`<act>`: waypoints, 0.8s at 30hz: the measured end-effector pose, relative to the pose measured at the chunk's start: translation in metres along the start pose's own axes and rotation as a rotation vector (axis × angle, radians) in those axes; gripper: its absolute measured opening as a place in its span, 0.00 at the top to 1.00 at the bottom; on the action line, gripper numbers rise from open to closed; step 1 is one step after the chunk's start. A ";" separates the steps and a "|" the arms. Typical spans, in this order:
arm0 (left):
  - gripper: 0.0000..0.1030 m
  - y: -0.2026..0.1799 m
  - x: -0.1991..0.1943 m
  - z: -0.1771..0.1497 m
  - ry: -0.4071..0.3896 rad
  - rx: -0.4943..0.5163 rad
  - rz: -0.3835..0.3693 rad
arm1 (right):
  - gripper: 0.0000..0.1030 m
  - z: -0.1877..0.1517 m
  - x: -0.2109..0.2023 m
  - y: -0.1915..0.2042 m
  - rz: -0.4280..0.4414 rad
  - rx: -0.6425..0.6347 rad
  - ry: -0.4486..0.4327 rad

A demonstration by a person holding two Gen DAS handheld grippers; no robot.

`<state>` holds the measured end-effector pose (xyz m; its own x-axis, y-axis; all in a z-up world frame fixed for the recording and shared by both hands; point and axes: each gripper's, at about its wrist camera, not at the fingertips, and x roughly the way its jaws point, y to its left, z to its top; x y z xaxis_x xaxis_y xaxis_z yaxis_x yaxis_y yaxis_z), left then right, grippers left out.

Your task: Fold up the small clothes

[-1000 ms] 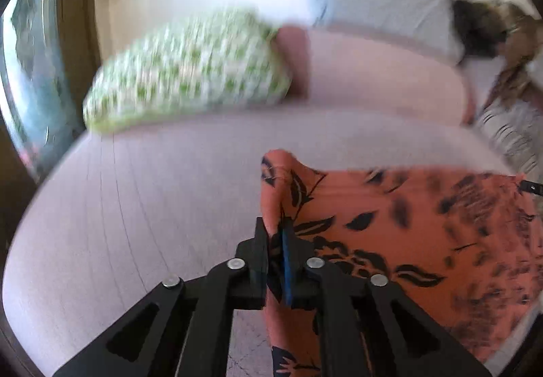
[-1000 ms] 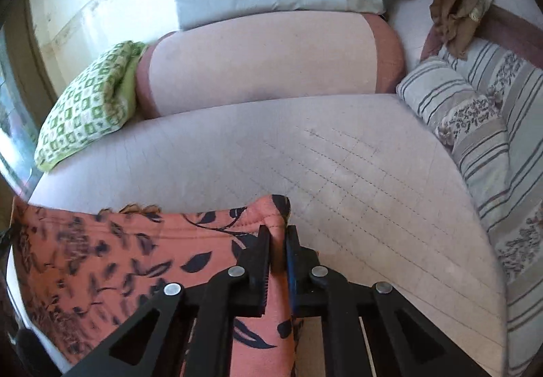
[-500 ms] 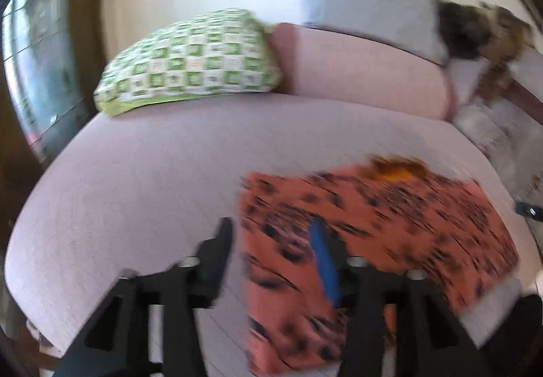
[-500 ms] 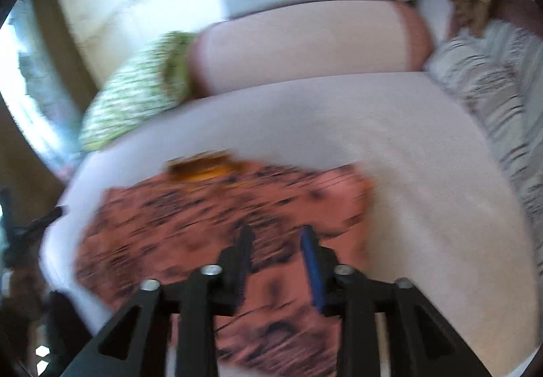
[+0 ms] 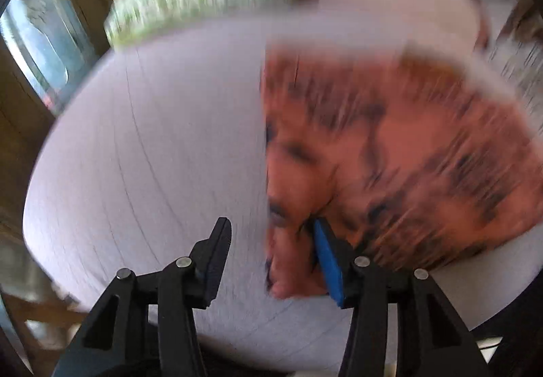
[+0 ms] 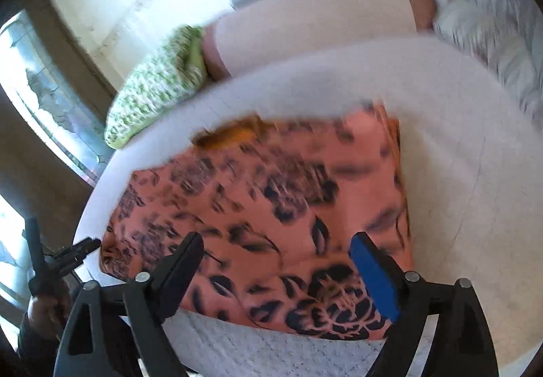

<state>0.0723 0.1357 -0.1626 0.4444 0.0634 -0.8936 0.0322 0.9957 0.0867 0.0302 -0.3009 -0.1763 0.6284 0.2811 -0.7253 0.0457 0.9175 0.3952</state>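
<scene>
Now both tongs [image 5: 271, 241] [image 6: 276, 253] released, wide apart, garment [image 6: 271, 207] lying flat.

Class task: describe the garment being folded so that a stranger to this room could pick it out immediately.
Find the wide pale quilted cushion with pillows along its back. The garment lies flat near its front edge, below the open right tongs. It alone is salmon-orange with dark leaf-and-flower print; the green checked pillow sits apart.
</scene>
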 end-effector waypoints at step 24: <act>0.32 -0.062 0.037 0.064 -0.149 0.141 -0.029 | 0.14 0.115 0.067 -0.084 0.314 0.341 -0.014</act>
<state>0.1438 0.0724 -0.1729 0.5684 0.0142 -0.8226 0.1671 0.9770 0.1323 0.1578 -0.3917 -0.1931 0.6634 0.5244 -0.5338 0.1030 0.6425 0.7593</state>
